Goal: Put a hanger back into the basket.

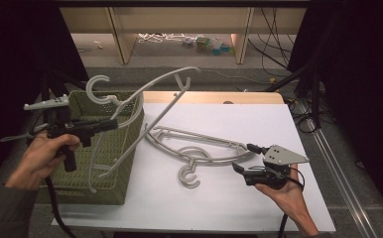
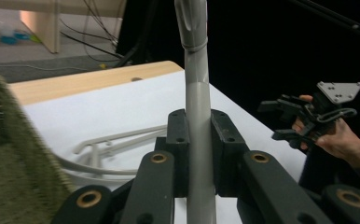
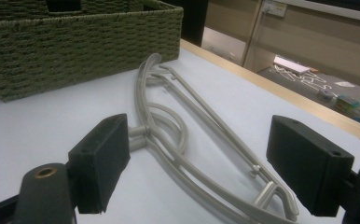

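Observation:
My left gripper [image 1: 111, 124] is over the green woven basket [image 1: 88, 192], shut on a grey plastic hanger [image 1: 177, 72] that it holds up, tilted, partly above the basket and partly above the table. In the left gripper view the hanger's rod [image 2: 197, 107] stands clamped between the jaws of that gripper [image 2: 197, 128]. Two more grey hangers [image 1: 199, 136] lie overlapped on the white table. My right gripper [image 1: 244, 157] is open just right of them; in its own view, that gripper [image 3: 205, 163] has the lying hangers [image 3: 169, 135] between and beyond its open jaws, with the basket [image 3: 75, 42] behind.
The white table top [image 1: 239, 198] has a wooden strip [image 1: 214, 97] along its far edge. Beyond it are floor, shelf legs and loose cables [image 1: 274, 44]. Dark curtains flank both sides. The other hand with its gripper [image 2: 315, 116] shows at the right of the left gripper view.

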{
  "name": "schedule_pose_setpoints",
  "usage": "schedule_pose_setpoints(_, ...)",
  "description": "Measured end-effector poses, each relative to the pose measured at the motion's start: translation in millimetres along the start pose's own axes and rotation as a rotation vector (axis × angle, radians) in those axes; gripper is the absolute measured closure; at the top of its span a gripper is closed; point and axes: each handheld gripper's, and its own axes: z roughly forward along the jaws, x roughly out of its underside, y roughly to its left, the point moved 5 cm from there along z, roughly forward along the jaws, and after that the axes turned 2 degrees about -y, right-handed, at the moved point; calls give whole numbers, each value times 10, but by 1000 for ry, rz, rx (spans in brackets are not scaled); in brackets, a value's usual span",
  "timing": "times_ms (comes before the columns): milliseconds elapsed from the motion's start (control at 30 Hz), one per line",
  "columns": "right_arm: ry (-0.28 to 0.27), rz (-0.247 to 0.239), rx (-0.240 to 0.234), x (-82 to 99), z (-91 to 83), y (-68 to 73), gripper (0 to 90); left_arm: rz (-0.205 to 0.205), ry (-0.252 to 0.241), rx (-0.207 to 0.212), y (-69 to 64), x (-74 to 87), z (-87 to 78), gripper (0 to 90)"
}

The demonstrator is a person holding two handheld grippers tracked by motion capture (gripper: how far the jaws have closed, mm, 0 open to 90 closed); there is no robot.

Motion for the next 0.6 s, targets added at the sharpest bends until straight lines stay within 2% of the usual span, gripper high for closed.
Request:
schedule_pose_setpoints(100, 1, -5, -3, -1, -4, 1, 221, -1, -14, -35, 100, -68, -113, 795)
schedule_pose_setpoints(267, 3, -1, -8, -1, -2, 8, 221, -9, -23, -105, 354, -133, -305, 795)
schedule_pose_setpoints(300, 3, -4, -7, -1, 0, 8, 221, -8, -24, -116, 394, -136, -325, 795)
schedule_pose_setpoints(367, 2, -5, -12, 0, 7, 14, 221, 26, -31, -153, 491, -145, -371, 795)
schedule_pose_setpoints(500, 0, -4, -8, 6, 21, 21, 221, 52, -12, -187, 653, -138, -414, 795)
schedule_pose_setpoints(600, 13, -6, -17, 14, 20, 27, 221, 42, 7, -203, 771, -123, -421, 795)
